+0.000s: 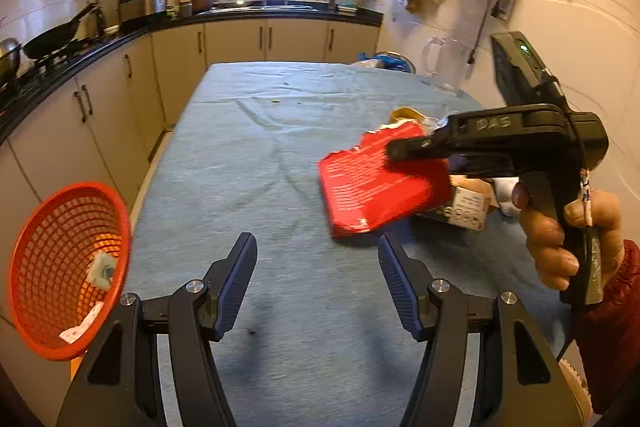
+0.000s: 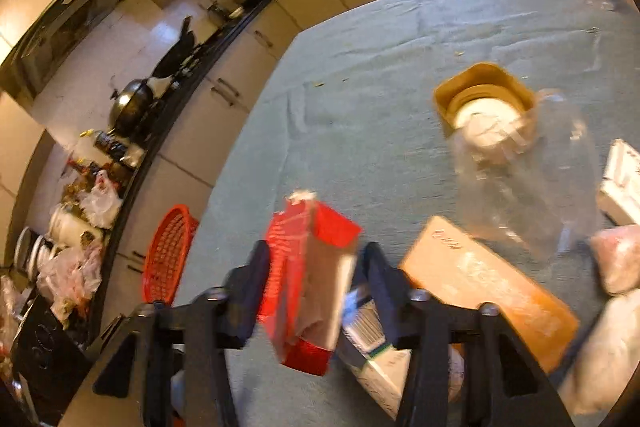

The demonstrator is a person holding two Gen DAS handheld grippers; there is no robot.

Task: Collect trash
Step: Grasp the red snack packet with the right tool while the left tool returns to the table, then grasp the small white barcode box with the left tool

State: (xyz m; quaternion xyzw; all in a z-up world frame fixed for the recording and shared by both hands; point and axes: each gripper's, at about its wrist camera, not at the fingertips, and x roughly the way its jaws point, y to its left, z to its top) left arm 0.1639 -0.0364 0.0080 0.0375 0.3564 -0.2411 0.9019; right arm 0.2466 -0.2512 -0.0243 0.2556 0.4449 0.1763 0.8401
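Frankly, the main risk was the red carton slipping: the right gripper pinched it only across its crushed middle, and being light and torn it could twist out short of the orange basket, which sat tilted off the table's left edge. The left gripper hung with jaws wide and nothing between them. The carton was held just above the blue cloth, top ripped open, red printed sides, grey inner face. More boxes lay beside it.
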